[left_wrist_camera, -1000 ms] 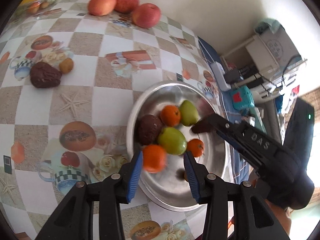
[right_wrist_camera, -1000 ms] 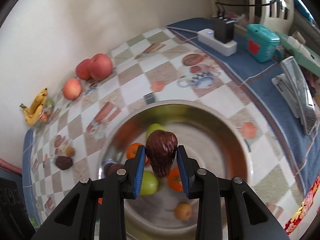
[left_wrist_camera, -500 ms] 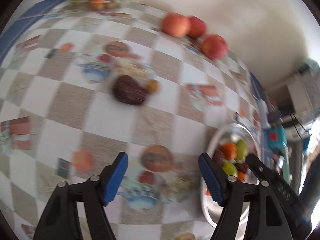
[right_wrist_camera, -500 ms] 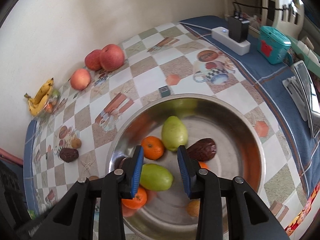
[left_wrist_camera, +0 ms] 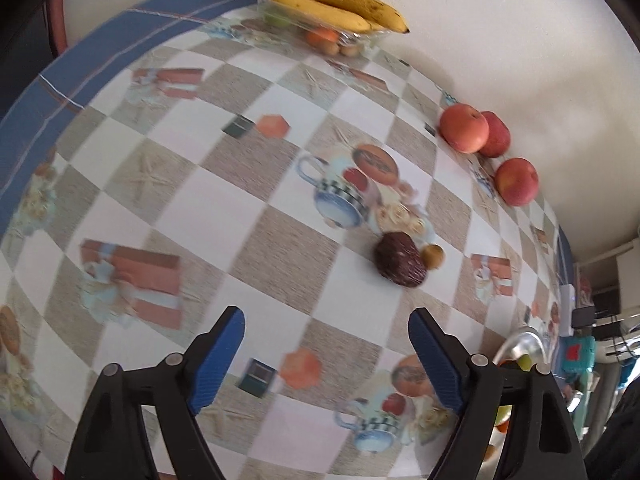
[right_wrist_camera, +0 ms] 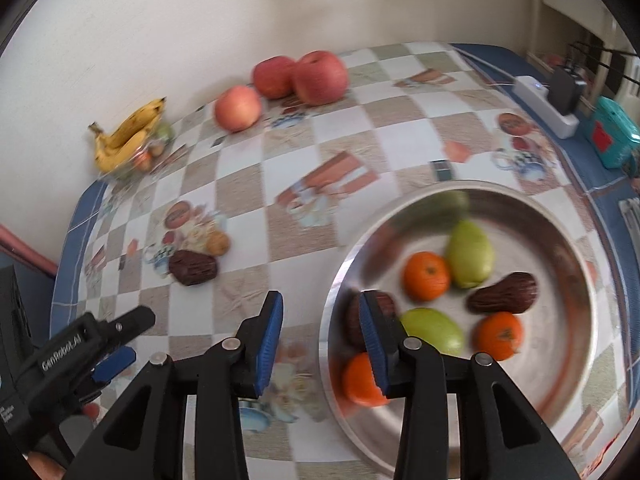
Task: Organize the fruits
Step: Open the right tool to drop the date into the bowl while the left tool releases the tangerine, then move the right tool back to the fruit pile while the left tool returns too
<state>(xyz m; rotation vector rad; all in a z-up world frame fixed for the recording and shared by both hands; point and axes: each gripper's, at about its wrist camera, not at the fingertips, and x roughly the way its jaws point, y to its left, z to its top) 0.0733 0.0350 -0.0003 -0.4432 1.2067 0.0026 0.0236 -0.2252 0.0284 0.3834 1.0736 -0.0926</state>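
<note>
Left gripper [left_wrist_camera: 324, 354], jaws opening wide and empty, has swung off the round steel bowl [right_wrist_camera: 568, 216]; the loose dark brown wrinkled fruit [left_wrist_camera: 400, 261] now lies ahead, slightly right. Right gripper [right_wrist_camera: 320, 338], jaws opening, has released its dark fruit into the bowl. A second earlier both carried fruit above it; likely next: left pick.

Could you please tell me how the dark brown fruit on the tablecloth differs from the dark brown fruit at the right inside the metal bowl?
The dark brown fruit on the tablecloth looks stubby, and a small tan fruit sits beside it. The dark brown fruit in the metal bowl is longer, tapered like a pear, near an orange. Both look wrinkled and dark brown.
</note>
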